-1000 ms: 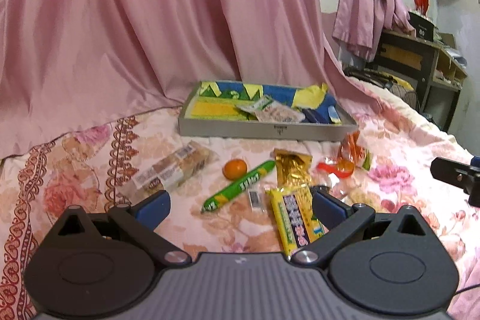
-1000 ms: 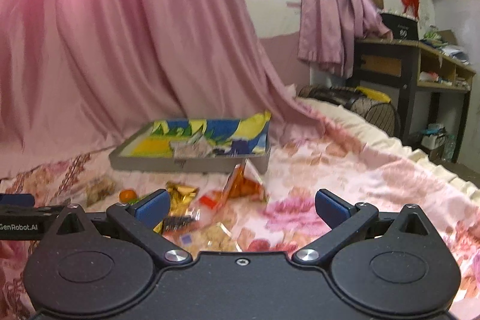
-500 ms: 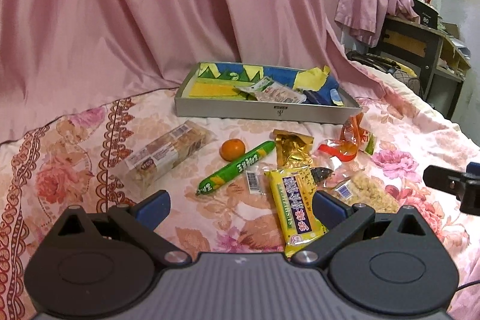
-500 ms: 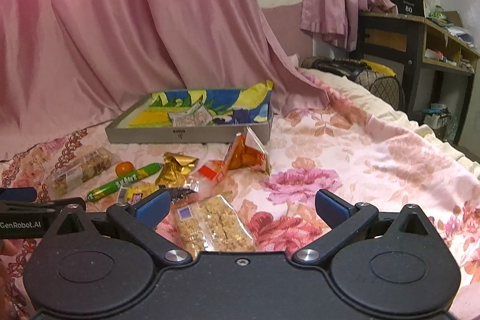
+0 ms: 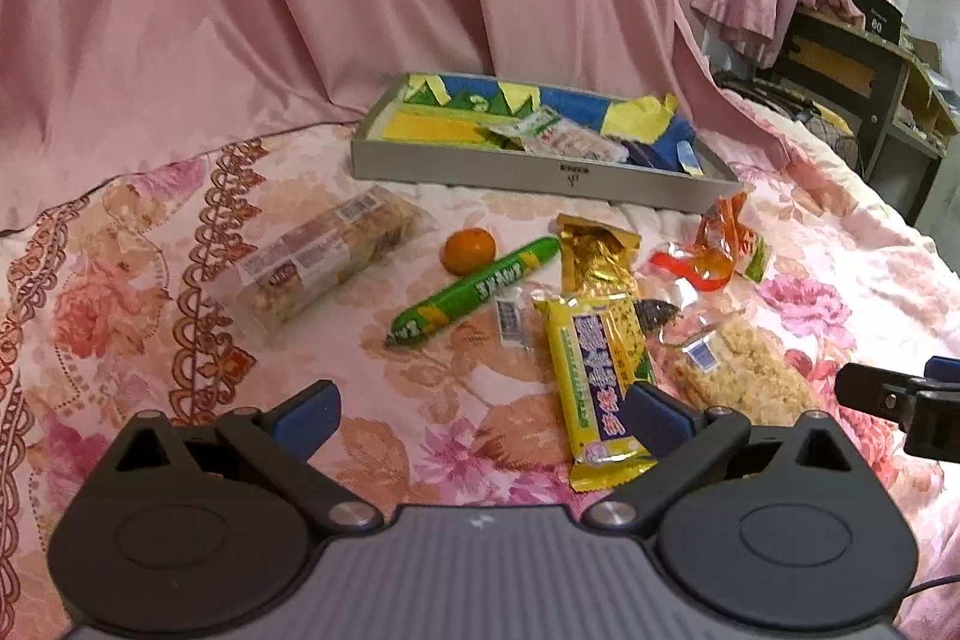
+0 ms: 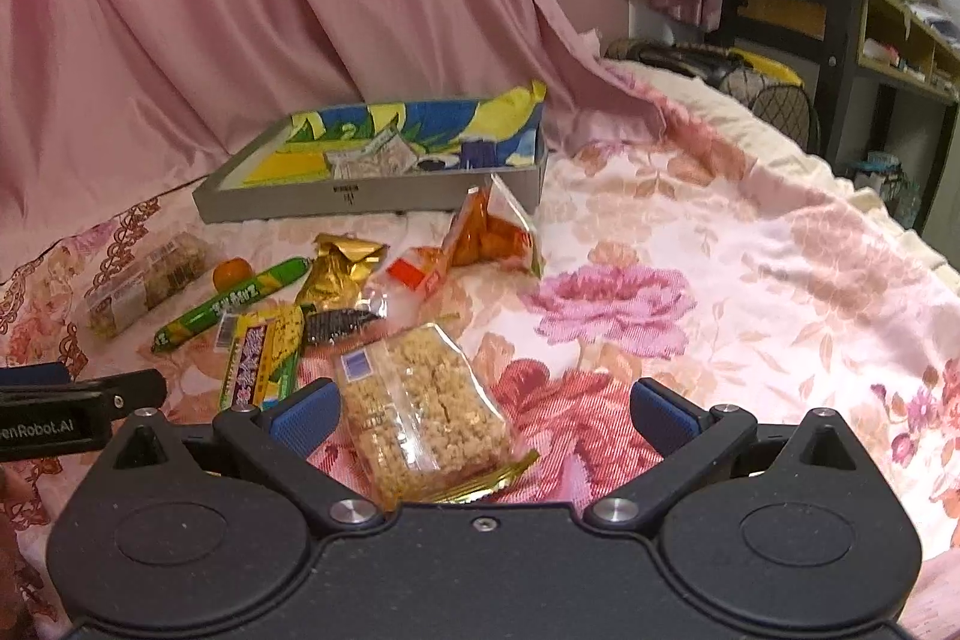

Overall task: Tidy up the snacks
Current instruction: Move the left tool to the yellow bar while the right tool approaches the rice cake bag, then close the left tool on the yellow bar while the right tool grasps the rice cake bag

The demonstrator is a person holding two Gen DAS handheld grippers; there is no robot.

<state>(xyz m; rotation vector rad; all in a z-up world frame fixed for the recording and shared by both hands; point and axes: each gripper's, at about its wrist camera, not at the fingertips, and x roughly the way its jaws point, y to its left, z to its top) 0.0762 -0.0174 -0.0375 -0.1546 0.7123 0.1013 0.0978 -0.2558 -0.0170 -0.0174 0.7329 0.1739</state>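
Snacks lie scattered on a floral bedspread in front of a grey tray [image 5: 540,178] that holds several packets. My left gripper [image 5: 480,415] is open and empty above the spread, near a yellow corn bar [image 5: 594,370]. Beyond it lie a green sausage [image 5: 474,289], an orange [image 5: 469,251], a gold wrapper [image 5: 597,262] and a clear cracker pack [image 5: 330,262]. My right gripper [image 6: 483,415] is open and empty, with a rice-crisp packet [image 6: 420,406] lying between its fingers. The tray [image 6: 372,199] also shows in the right wrist view.
An orange snack bag [image 6: 492,232] and a red-and-clear wrapper [image 6: 414,277] lie before the tray. Pink curtain [image 5: 300,10] hangs behind the bed. A dark wooden shelf [image 6: 840,22] stands at the right past the bed's edge.
Both grippers have tilted down and moved closer to the snacks. The rice-crisp packet now sits between the right gripper's fingers. Both stay open.
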